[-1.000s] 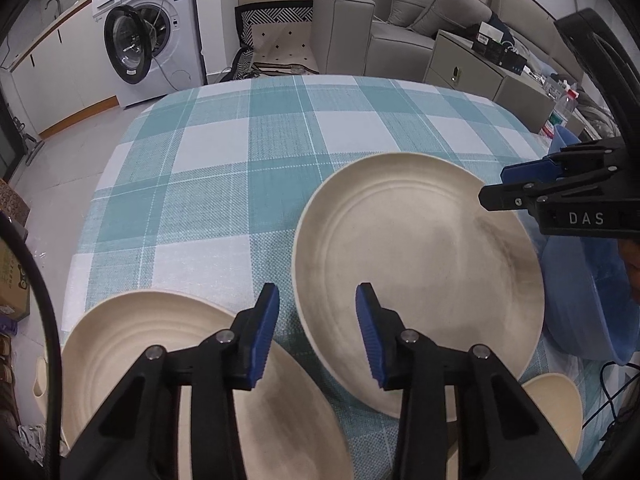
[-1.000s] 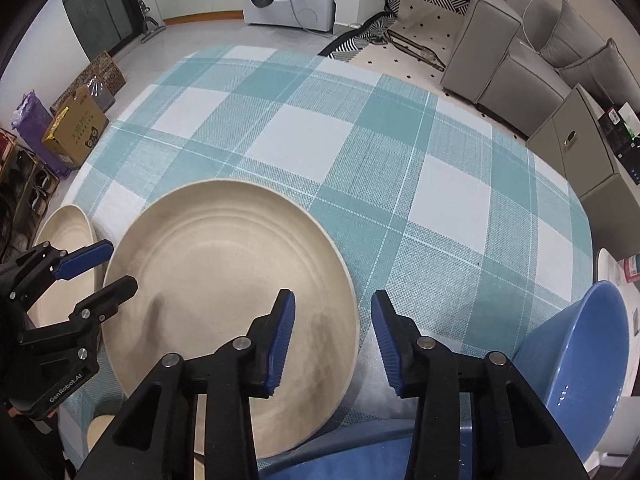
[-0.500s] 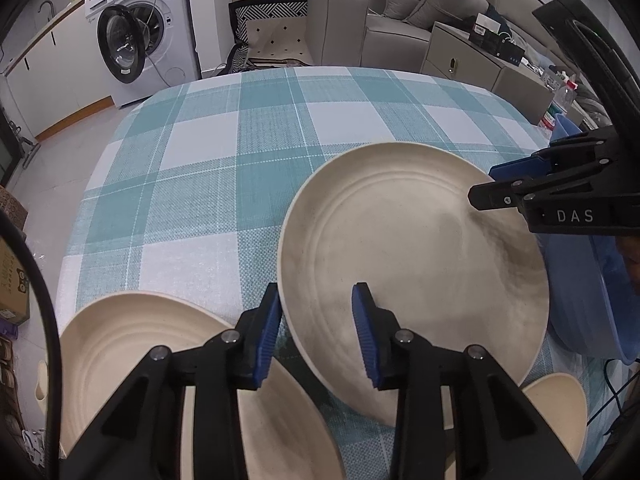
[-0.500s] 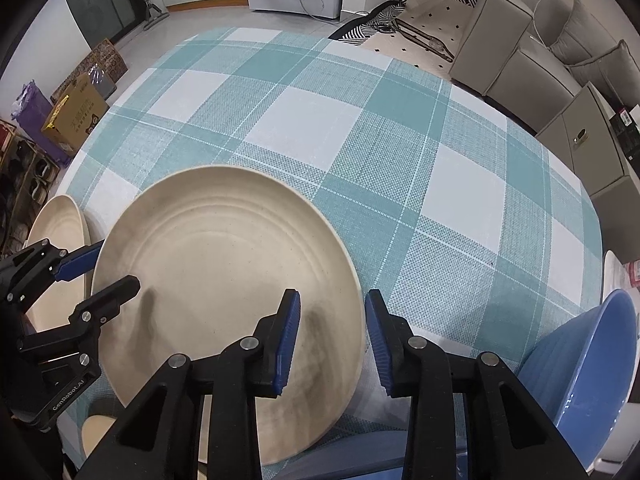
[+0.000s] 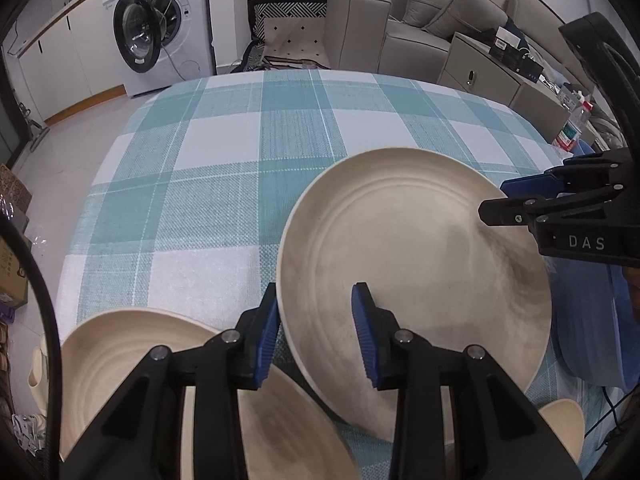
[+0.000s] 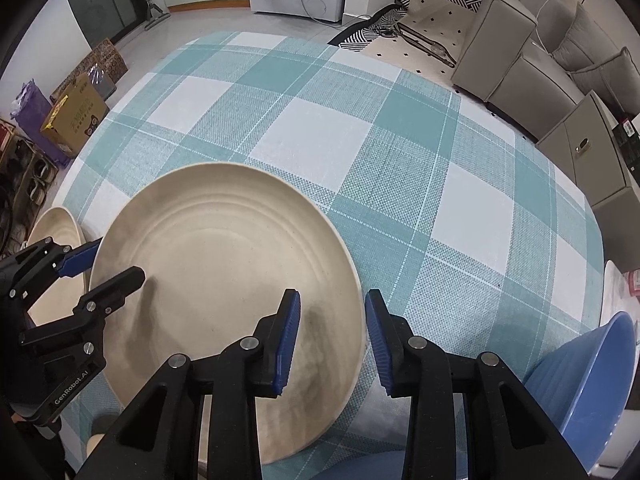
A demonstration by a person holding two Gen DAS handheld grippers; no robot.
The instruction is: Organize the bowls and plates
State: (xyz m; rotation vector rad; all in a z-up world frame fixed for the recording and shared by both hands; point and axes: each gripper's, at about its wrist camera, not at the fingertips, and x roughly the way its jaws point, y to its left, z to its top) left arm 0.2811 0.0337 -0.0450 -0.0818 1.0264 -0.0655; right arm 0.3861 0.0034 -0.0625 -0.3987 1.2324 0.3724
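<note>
1. Cream-coloured, the big plate point(image 5: 420, 248) sits on the checked table cloth point(image 5: 240, 160), near the front edge.
2. The left gripper point(image 5: 314, 336) has one pad on each side of the plate's left rim. I cannot tell if it squeezes.
3. The right gripper point(image 6: 332, 340) has just been closing, with the plate's right rim between its pads. I cannot tell if it squeezes.
4. Another plate point(image 5: 132, 352) lies to the left, and a blue bowl point(image 6: 592, 380) to the right.

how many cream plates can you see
2 for sure: one plate mid-table, its rim between both grippers' jaws; another at the near left corner. A third cream rim bottom right may be a bowl.
</note>
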